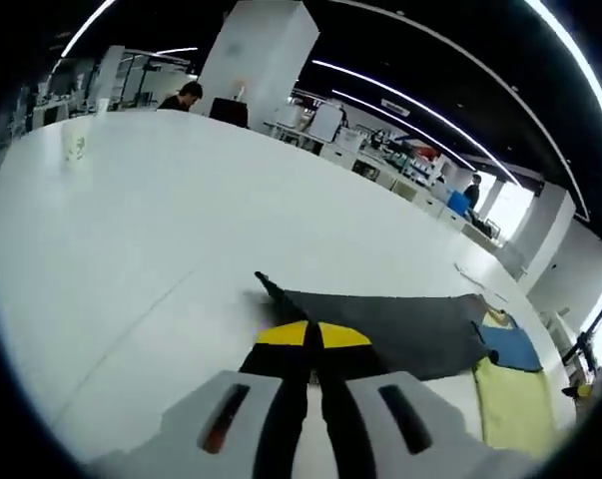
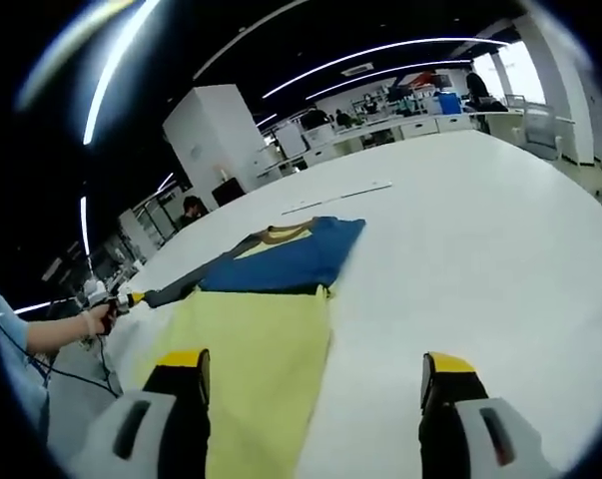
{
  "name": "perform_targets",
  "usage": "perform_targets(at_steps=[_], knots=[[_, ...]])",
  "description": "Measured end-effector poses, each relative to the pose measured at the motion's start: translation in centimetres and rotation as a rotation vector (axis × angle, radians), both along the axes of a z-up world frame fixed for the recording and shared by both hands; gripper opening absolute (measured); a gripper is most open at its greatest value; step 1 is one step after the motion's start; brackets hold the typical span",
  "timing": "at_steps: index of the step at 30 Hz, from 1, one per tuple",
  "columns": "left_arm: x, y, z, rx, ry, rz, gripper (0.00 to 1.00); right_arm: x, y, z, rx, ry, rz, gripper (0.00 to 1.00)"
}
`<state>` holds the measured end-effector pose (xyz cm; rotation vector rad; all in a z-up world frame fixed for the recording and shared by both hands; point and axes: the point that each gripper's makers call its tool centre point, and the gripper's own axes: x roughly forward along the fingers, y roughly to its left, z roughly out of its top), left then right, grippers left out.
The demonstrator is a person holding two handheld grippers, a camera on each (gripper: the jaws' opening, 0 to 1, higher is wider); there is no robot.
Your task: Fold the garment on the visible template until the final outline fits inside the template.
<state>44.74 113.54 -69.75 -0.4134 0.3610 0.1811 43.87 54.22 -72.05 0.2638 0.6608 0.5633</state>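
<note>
The garment lies on the white table, with a blue body, a dark grey sleeve and a yellowish collar. A pale yellow panel adjoins the blue; I cannot tell if it is part of the garment or a separate sheet. My left gripper is shut on the sleeve near its end, and the sleeve tip pokes out beyond the jaws. In the right gripper view that left gripper holds the sleeve stretched out sideways. My right gripper hangs open over the yellow panel's edge, holding nothing.
A paper cup stands far back on the table. A thin white strip lies beyond the collar. A person's hand grips the left tool. People and desks are behind the table.
</note>
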Motion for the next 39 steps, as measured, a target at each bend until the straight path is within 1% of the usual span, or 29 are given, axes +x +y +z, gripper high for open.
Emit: perform_targets(at_steps=[1, 2, 4, 5, 6, 7, 8, 9, 10, 11, 13, 14, 16, 17, 19, 20, 23, 24, 25, 28, 29, 31, 32, 33, 35, 36, 38, 39], knots=[[0.6, -0.4, 0.8, 0.001, -0.021, -0.007, 0.00, 0.0, 0.0, 0.1, 0.004, -0.003, -0.001, 0.88], [1.4, -1.1, 1.9, -0.004, -0.044, -0.027, 0.00, 0.1, 0.1, 0.2, 0.017, -0.006, -0.007, 0.88], [2.7, -2.5, 3.4, -0.020, -0.082, -0.063, 0.00, 0.1, 0.1, 0.2, 0.020, -0.006, -0.008, 0.88], [3.6, -3.7, 4.3, -0.023, -0.101, -0.095, 0.00, 0.1, 0.1, 0.2, 0.011, -0.009, -0.006, 0.88], [4.2, -4.6, 5.0, -0.021, -0.114, -0.123, 0.00, 0.1, 0.2, 0.2, 0.009, -0.012, -0.003, 0.88], [5.4, -5.4, 5.2, -0.026, -0.123, -0.156, 0.00, 0.1, 0.2, 0.2, 0.009, -0.012, -0.002, 0.88], [5.9, -6.3, 5.4, -0.027, -0.124, -0.180, 0.00, 0.0, 0.3, 0.2, 0.014, -0.010, 0.000, 0.88], [6.8, -7.5, 5.4, -0.023, -0.120, -0.216, 0.00, 0.0, 0.4, 0.3, 0.018, -0.009, 0.001, 0.88], [7.2, -8.1, 5.4, -0.024, -0.120, -0.225, 0.00, 0.0, 0.4, 0.3, 0.018, -0.008, 0.005, 0.88], [7.9, -9.6, 5.3, -0.040, -0.125, -0.248, 0.00, -0.1, 0.4, 0.4, 0.014, -0.010, 0.009, 0.88], [8.8, -11.5, 5.3, -0.082, -0.130, -0.272, 0.00, -0.2, 0.5, 0.5, 0.000, -0.016, 0.025, 0.88], [9.4, -12.8, 5.3, -0.080, -0.132, -0.300, 0.00, -0.4, 0.4, 0.6, -0.006, -0.015, 0.032, 0.88], [10.1, -14.8, 5.3, -0.076, -0.130, -0.338, 0.00, -0.4, 0.2, 0.8, -0.014, -0.021, 0.036, 0.88], [10.5, -16.0, 5.4, -0.063, -0.129, -0.372, 0.00, -0.4, 0.1, 0.8, -0.015, -0.022, 0.036, 0.88], [11.3, -18.4, 5.5, -0.060, -0.132, -0.418, 0.00, -0.4, -0.2, 0.9, -0.016, -0.025, 0.034, 0.88], [11.8, -19.7, 5.6, -0.079, -0.133, -0.448, 0.00, -0.4, -0.3, 0.9, -0.015, -0.026, 0.032, 0.88], [12.8, -22.6, 6.1, -0.089, -0.142, -0.487, 0.00, -0.4, -0.4, 1.1, -0.001, -0.026, 0.022, 0.87], [13.1, -23.4, 6.3, -0.084, -0.149, -0.505, 0.00, -0.4, -0.4, 1.3, 0.013, -0.028, 0.015, 0.87], [13.4, -24.8, 6.6, -0.091, -0.153, -0.530, 0.00, -0.3, -0.2, 1.8, 0.040, -0.032, 0.003, 0.87], [14.3, -27.7, 7.1, -0.117, -0.163, -0.570, 0.00, -0.1, -0.3, 2.3, 0.036, -0.041, 0.007, 0.87], [14.6, -29.1, 7.4, -0.121, -0.174, -0.589, 0.00, 0.0, -0.3, 2.3, 0.032, -0.042, 0.011, 0.87], [15.1, -30.7, 7.3, -0.140, -0.174, -0.596, 0.00, 0.1, -0.3, 2.2, 0.022, -0.043, 0.019, 0.87], [15.4, -32.0, 7.2, -0.155, -0.175, -0.611, 0.00, 0.1, -0.3, 2.1, 0.016, -0.042, 0.023, 0.87], [15.6, -32.9, 7.0, -0.162, -0.171, -0.616, 0.00, 0.1, -0.4, 2.1, 0.010, -0.042, 0.025, 0.87], [15.8, -34.9, 6.3, -0.173, -0.156, -0.644, 0.00, 0.1, -0.3, 2.1, 0.009, -0.044, 0.024, 0.87], [15.8, -36.0, 5.6, -0.175, -0.139, -0.660, 0.00, 0.0, -0.3, 2.1, 0.012, -0.042, 0.023, 0.87], [15.7, -37.7, 5.0, -0.202, -0.120, -0.683, 0.00, -0.3, -0.3, 2.0, 0.004, -0.041, 0.026, 0.87], [15.8, -37.9, 4.9, -0.196, -0.121, -0.688, 0.00, -0.5, -0.4, 2.0, -0.001, -0.042, 0.028, 0.87]])
